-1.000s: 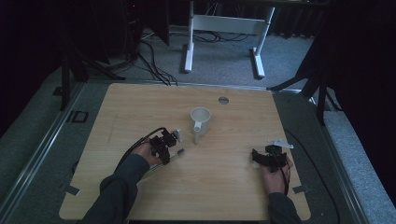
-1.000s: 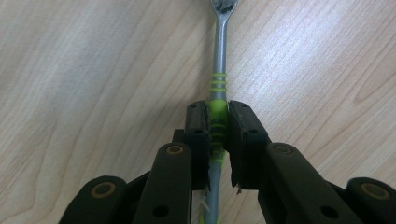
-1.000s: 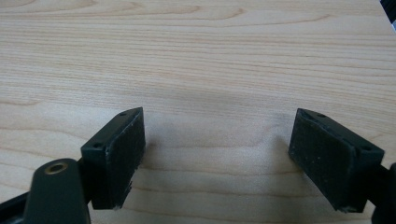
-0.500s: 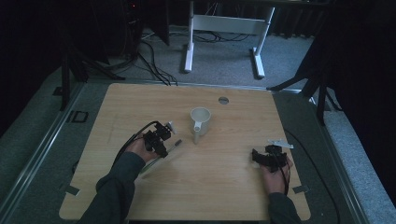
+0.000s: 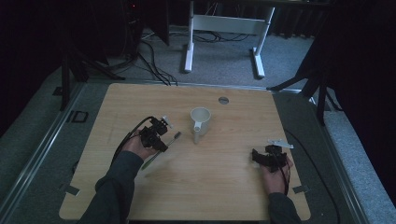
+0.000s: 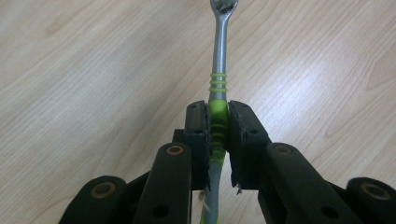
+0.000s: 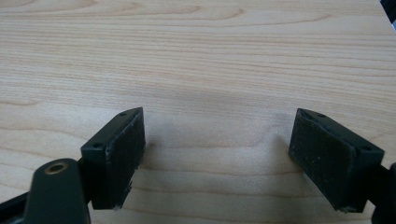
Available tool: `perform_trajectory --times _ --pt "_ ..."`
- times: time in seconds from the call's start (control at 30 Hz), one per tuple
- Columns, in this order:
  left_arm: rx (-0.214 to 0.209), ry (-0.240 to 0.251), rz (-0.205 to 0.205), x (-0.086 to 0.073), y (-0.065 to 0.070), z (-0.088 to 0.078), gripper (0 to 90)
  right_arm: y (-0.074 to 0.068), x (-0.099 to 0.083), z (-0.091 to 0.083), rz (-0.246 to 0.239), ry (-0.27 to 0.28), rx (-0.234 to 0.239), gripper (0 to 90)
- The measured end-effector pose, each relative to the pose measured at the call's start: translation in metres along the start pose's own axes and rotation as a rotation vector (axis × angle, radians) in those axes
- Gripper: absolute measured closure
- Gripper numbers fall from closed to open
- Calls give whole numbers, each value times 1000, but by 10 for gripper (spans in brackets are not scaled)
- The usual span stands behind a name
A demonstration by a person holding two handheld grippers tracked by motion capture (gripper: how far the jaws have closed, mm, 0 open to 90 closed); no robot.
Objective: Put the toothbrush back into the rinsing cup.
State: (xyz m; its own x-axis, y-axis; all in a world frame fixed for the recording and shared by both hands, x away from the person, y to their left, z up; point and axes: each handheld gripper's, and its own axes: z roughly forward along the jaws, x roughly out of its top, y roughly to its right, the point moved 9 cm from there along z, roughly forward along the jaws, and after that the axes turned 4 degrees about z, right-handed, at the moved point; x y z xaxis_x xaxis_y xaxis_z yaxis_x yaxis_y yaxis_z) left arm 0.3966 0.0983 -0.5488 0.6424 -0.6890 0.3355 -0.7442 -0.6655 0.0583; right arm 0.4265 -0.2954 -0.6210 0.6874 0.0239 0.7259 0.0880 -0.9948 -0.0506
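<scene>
L hand-held gripper [image 6: 218, 122] clenched on toothbrush [image 6: 219, 70] handle, lifted off desk [image 5: 224, 186] — just left of cup [image 5: 200, 122]. R hand-held gripper [image 7: 217, 158] released, nothing between jaws.

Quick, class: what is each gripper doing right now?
Left gripper: shut on the toothbrush.
Right gripper: open, nothing between its jaws.
</scene>
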Motion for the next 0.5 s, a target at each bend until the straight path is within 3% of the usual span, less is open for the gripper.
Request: perform_trajectory --times 0.5 --pt "17 101 -29 8 -4 -12 791 0 0 0 0 1 0 181"
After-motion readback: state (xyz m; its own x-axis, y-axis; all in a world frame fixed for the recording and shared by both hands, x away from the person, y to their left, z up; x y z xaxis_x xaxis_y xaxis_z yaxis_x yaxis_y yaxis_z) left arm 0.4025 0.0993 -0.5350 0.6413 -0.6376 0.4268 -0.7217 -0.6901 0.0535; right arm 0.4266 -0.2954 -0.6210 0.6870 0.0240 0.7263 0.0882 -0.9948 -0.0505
